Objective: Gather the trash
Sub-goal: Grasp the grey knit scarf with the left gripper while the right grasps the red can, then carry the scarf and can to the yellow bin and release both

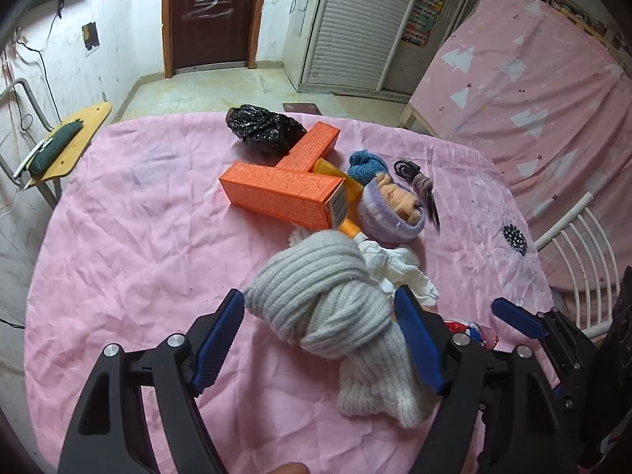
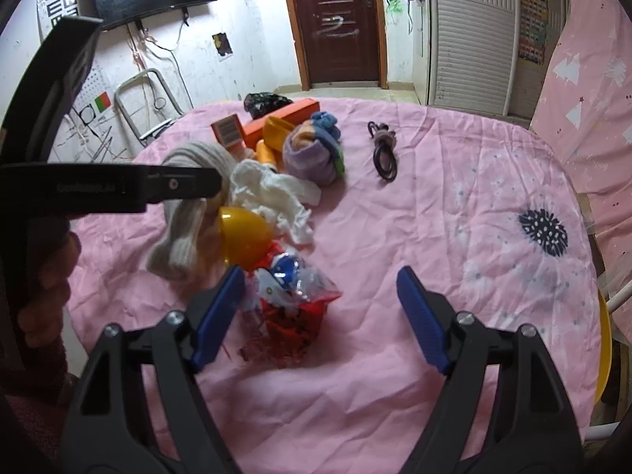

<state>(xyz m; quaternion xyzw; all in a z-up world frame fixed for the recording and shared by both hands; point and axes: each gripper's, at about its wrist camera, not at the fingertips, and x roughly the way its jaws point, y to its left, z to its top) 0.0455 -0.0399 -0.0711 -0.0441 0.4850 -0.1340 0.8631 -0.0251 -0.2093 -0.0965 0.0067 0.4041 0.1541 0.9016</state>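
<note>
On a counter (image 1: 118,237) draped in pink cloth, the left claw (image 1: 320,339) is seen spread wide around a grey knitted garment (image 1: 320,300) near the near edge, its blue pads standing either side of the wool without pinching it; beyond lie a crumpled white tissue (image 1: 399,272), two orange cartons (image 1: 284,189), a black plastic bag (image 1: 264,128) toward the far edge, and a doll in a purple knitted cap (image 1: 395,209). In the right wrist view, the right claw (image 2: 318,316) is likewise shown open, with a red-and-clear snack wrapper (image 2: 296,300) lying between its pads, close against the left pad, and a yellow plastic shell (image 2: 245,237) just beyond it. The wrapper and the tissue are judged to be the trash to be gathered, while the knitwear appears not to be. The step in hand looks to be the wrapper's pickup: the right claw would best be centred over the crinkled film and lowered to the cloth before being closed, so that the wrapper is caught without the yellow shell or the cloth being pinched.
</note>
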